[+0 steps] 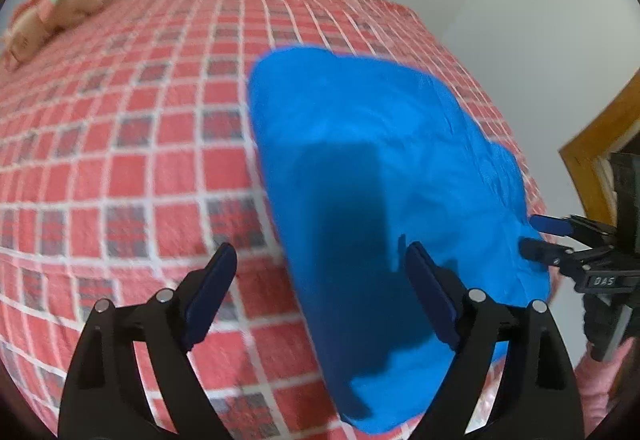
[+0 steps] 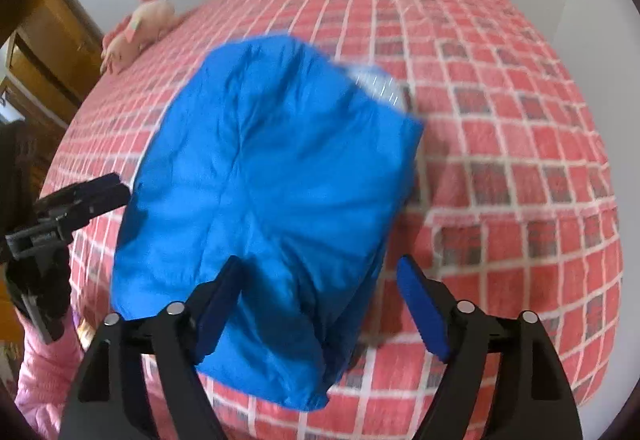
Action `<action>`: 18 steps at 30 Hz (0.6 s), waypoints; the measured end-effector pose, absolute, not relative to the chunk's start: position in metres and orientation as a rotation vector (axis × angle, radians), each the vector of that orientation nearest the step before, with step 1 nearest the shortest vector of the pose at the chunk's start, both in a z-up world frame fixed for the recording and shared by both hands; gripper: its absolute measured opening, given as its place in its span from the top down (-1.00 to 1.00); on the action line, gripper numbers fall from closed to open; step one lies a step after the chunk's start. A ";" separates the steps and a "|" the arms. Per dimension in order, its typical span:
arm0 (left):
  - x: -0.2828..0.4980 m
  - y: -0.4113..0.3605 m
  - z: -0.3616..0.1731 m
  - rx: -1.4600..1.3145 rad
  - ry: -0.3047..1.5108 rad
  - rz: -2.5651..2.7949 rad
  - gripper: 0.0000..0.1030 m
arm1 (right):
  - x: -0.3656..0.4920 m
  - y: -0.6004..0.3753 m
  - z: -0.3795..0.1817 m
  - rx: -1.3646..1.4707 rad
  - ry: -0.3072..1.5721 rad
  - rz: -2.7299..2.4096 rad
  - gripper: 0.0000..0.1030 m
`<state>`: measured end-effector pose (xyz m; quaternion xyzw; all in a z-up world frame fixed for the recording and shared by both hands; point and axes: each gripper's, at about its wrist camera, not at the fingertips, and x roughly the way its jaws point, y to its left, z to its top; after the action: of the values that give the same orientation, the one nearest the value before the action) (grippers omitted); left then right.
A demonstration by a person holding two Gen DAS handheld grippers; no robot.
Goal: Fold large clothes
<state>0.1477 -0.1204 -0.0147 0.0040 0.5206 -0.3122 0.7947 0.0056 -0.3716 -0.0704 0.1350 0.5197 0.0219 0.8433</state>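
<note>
A bright blue garment [image 1: 380, 176] lies folded into a compact bundle on the red checked bed [image 1: 140, 160]. My left gripper [image 1: 320, 260] is open and empty, hovering above the bundle's near left edge. My right gripper [image 2: 320, 272] is open and empty above the garment [image 2: 264, 176] near its front right corner. A pale lining patch [image 2: 378, 82] shows at the bundle's far corner. The right gripper [image 1: 538, 236] shows at the right edge of the left wrist view, its jaws apart by the bundle's edge. The left gripper [image 2: 108, 188] shows at the left of the right wrist view.
A pink plush toy [image 1: 52, 12] lies at the bed's far left; it also shows in the right wrist view [image 2: 140, 28]. Wooden furniture [image 2: 48, 36] stands beside the bed. White walls surround it. The person's pink sleeve [image 2: 44, 372] is at the bed's front edge.
</note>
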 end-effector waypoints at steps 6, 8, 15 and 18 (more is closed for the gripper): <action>0.148 -0.131 -0.042 -0.058 1.205 -0.796 -0.80 | 0.011 -0.382 -0.102 0.407 1.156 0.097 -0.75; 0.150 -0.138 -0.049 -0.071 1.220 -0.832 -0.80 | 0.016 -0.387 -0.117 0.465 1.173 0.143 -0.80; 0.149 -0.147 -0.056 -0.094 1.180 -0.857 -0.66 | 0.023 -0.397 -0.142 0.586 1.090 0.350 -0.46; 0.145 -0.144 -0.051 -0.103 1.147 -0.866 -0.50 | 0.016 -0.396 -0.133 0.551 1.024 0.381 -0.21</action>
<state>0.1451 -0.1443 -0.0507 -0.0471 0.5251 -0.3965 0.7515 0.0161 -0.3957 -0.1334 0.2586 0.4808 0.1790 0.8185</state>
